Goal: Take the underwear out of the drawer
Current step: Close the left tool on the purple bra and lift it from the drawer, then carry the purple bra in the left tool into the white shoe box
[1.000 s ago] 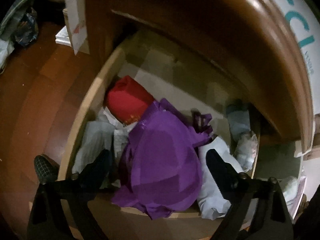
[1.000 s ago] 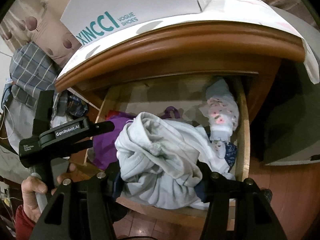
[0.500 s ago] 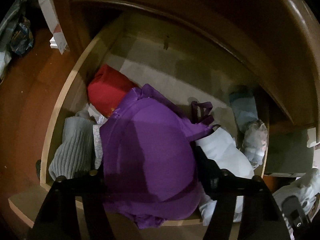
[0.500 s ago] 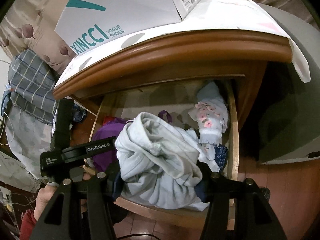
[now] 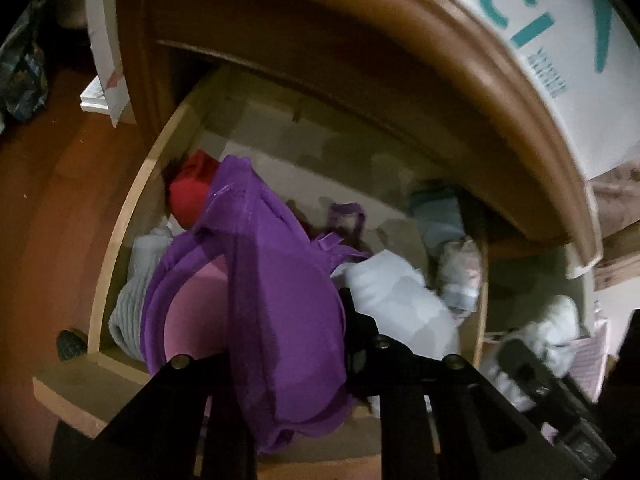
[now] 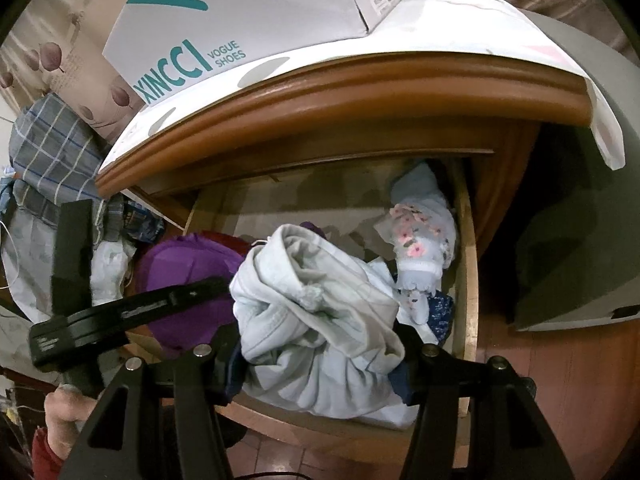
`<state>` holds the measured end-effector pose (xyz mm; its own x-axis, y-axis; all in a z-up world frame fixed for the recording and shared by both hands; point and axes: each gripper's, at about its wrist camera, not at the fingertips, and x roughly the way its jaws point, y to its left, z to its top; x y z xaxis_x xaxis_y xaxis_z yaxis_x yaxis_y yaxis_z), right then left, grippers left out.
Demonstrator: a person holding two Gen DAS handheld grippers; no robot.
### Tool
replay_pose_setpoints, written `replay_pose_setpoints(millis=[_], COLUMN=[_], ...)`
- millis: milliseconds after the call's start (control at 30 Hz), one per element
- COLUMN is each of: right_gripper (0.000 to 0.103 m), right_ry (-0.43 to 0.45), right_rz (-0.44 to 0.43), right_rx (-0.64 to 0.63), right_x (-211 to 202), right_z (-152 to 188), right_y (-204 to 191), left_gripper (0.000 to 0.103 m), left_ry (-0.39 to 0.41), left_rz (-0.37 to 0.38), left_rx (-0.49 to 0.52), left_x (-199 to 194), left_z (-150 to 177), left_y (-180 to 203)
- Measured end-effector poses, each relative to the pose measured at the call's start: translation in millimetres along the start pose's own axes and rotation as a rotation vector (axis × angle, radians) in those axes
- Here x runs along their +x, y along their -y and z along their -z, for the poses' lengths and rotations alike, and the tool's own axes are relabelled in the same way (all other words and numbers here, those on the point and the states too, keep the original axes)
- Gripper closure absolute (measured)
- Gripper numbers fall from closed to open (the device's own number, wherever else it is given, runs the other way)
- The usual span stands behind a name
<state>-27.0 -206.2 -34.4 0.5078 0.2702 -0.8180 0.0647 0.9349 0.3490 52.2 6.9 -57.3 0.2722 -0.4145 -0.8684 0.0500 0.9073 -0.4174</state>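
- The left gripper (image 5: 280, 344) is clamped on the purple bra (image 5: 276, 312); its jaws are pressed tight into the folded cup, which bulges out above and below them.
- The bra hangs over the front edge of the drawer (image 5: 120, 216), its pink lining turned to the left and a strap loop trailing back toward the drawer's middle.
- The right gripper (image 6: 320, 344) is clamped on the pale bundle (image 6: 320, 304); its jaws stand fairly wide, pressed against either side of this bunched pale blue-grey cloth.
- The bundle sits over the drawer's front right part, bulging up between the jaws and spilling over the front edge.
- In the right wrist view the left gripper shows from the side as a black bar across the bra at the drawer's front left, with a hand (image 6: 66, 412) below it.
- Behind the bra, in the drawer's left back part, lies a red garment (image 5: 190, 192).
- A grey ribbed piece (image 5: 132, 304) lies against the drawer's left wall, beside the bra.
- A white piece (image 5: 400, 300) lies in the drawer just right of the bra.
- A floral piece (image 6: 420, 240) lies against the drawer's right wall, with light blue cloth behind it.
- Above the drawer runs the wooden cabinet top (image 6: 360, 92), and on it a shoebox (image 6: 240, 12) printed with teal letters.
- Left of the drawer hangs plaid cloth (image 6: 52, 160).
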Motion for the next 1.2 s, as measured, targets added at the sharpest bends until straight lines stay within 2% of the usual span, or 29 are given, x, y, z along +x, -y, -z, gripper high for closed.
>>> replay_pose_setpoints(millis=[200, 467, 667, 867, 1067, 1200], right_gripper=[0.046, 0.046, 0.046, 0.046, 0.046, 0.046], right_ry=[0.001, -0.018, -0.043, -0.053, -0.062, -0.064], right_rz=[0.007, 0.035, 0.069, 0.079, 0.076, 0.076], right_rx=[-0.004, -0.005, -0.028, -0.036, -0.041, -0.037], right_x=[1.2, 7.4, 13.8, 16.2, 18.0, 19.6], right_z=[-0.3, 0.8, 4.3, 4.7, 5.8, 6.0], right_y=[-1.4, -0.3, -3.0, -4.7, -5.5, -4.3], left_gripper=[0.088, 0.088, 0.088, 0.088, 0.087, 0.087], left_ry=[0.078, 0.118, 0.19, 0.295, 0.415, 0.49], left_rz=[-0.017, -0.009, -0.03, -0.015, 0.007, 0.021], left_rx=[0.058, 0.108, 0.179, 0.255, 0.344, 0.393], left_x=[-30.7, -71.1, -124.5, -193.1, -263.3, -295.4], left_z=[2.3, 5.7, 1.2, -7.2, -30.3, -65.3], left_y=[13.2, 22.8, 37.4, 60.7, 93.1, 117.5])
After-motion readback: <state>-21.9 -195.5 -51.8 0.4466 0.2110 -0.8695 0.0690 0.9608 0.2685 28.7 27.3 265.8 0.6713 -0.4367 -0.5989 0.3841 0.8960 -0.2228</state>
